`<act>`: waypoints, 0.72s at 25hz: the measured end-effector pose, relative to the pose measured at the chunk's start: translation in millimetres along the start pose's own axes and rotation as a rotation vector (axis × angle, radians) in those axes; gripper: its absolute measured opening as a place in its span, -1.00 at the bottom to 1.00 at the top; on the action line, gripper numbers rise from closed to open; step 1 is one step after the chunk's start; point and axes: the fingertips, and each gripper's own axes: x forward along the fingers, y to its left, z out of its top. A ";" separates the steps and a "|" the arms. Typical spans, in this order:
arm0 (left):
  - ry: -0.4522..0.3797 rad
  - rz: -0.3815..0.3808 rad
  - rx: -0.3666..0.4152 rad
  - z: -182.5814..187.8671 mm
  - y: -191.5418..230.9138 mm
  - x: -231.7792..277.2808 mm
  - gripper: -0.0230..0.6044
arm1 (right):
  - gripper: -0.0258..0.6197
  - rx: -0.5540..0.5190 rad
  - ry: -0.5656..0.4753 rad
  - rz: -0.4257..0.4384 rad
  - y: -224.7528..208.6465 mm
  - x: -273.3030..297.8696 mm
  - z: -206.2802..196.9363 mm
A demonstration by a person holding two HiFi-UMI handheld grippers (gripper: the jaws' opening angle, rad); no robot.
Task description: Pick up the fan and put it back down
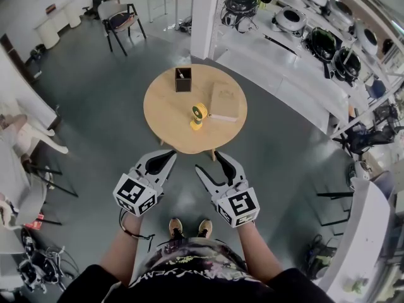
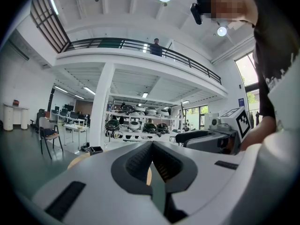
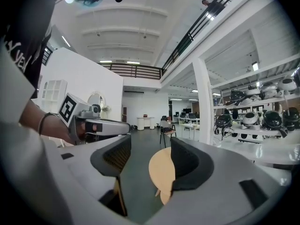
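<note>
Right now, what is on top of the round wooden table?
On the round table: a yellow fan toward the person's side, a tan book lying flat beside it, and a dark open box farther back. The box's contents are too small to tell.

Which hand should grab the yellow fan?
Right, probably. The right gripper has its jaws open and points nearly at the fan; the left gripper is shut and further aside.
</note>
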 end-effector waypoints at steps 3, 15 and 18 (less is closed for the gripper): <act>0.000 0.000 0.003 0.8 -0.5 0.9 -0.87 | 0.11 0.012 0.008 0.021 2.0 1.1 -1.2; 0.003 -0.002 0.003 -1.5 2.4 1.3 -0.87 | 0.90 0.025 0.021 0.061 8.4 9.4 -8.4; 0.003 -0.001 0.005 -0.8 2.4 2.0 -0.87 | 0.90 0.025 0.022 0.059 7.6 9.3 -8.9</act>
